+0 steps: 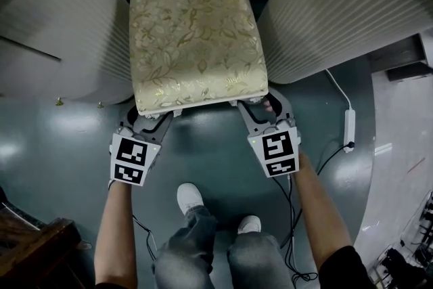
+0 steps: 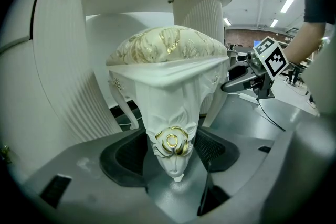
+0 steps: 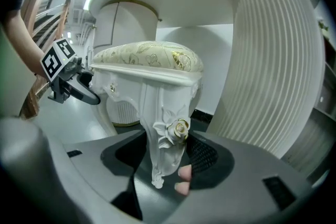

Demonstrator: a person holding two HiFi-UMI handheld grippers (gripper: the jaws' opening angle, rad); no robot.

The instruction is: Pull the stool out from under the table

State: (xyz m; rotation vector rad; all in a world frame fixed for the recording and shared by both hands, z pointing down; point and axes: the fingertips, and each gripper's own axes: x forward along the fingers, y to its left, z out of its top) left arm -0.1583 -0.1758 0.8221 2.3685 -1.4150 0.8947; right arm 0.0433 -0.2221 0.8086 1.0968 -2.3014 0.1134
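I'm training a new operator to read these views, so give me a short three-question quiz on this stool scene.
1. True or false: the stool is topped in plain red.
2. What stands between the left gripper's fingers? A) a cable B) a carved stool leg C) a shoe
3. Fill in: the carved rose on that leg is trimmed in ____.

Key: 1 false, its cushion is pale with a gold floral pattern. 2 B. 3 gold.
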